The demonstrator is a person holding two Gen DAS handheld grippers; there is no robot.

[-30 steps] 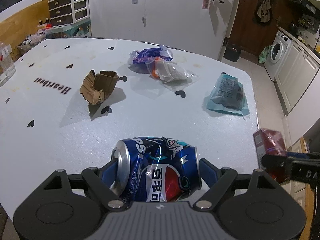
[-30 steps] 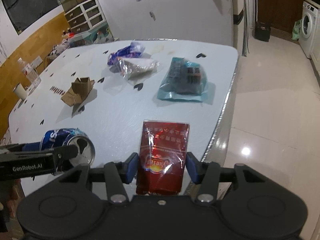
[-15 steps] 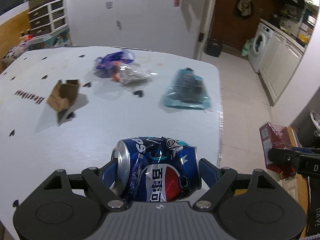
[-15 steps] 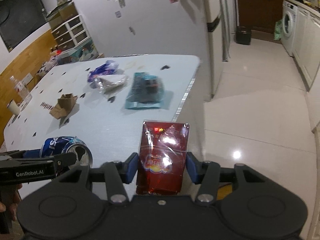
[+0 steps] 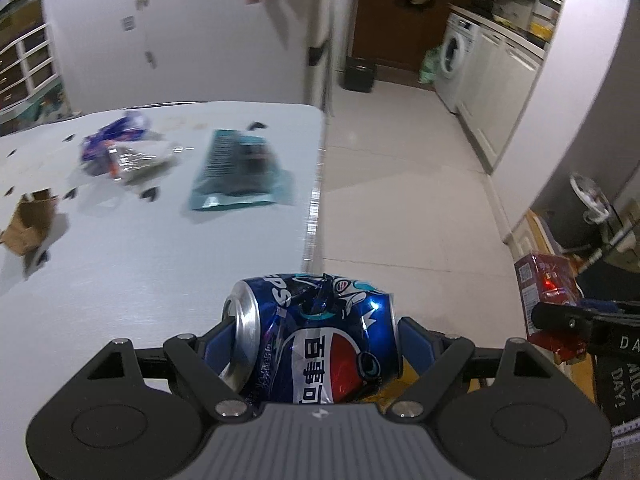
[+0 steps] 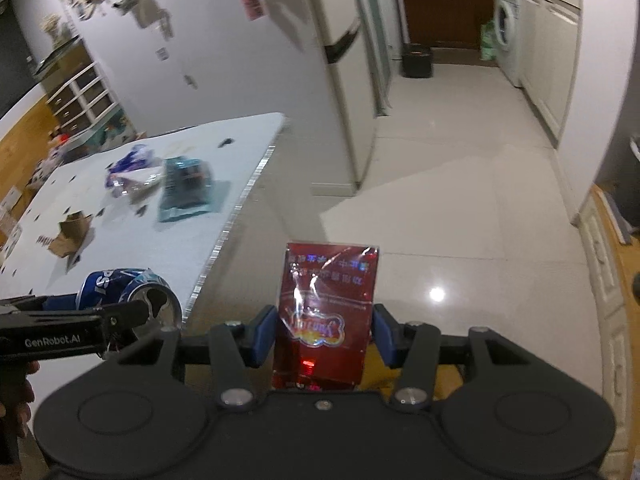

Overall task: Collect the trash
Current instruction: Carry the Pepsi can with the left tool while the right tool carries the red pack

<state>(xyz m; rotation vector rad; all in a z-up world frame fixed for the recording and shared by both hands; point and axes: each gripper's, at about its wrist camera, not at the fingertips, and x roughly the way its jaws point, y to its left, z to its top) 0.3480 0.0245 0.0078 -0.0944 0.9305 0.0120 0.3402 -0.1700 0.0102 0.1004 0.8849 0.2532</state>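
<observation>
My left gripper [image 5: 316,340] is shut on a crushed blue Pepsi can [image 5: 320,340], held at the table's right edge; the can also shows in the right wrist view [image 6: 128,292]. My right gripper [image 6: 326,336] is shut on a red cigarette pack [image 6: 326,312], held above the floor right of the table; the pack also shows in the left wrist view [image 5: 548,292]. On the white table [image 5: 140,280] lie a teal foil bag [image 5: 240,168], a clear wrapper with a blue one [image 5: 124,152] and a torn cardboard piece [image 5: 28,224].
A white fridge [image 6: 340,60] stands behind the table. Tiled floor [image 5: 400,200] stretches right toward a washing machine [image 5: 454,68] and white cabinets. A dark bin [image 5: 358,78] stands by the brown door. A dark bag with white lettering [image 5: 616,372] is at lower right.
Both grippers have swung right and back from the table, carrying the can and the pack. The table has slid left in both views and more floor shows.
</observation>
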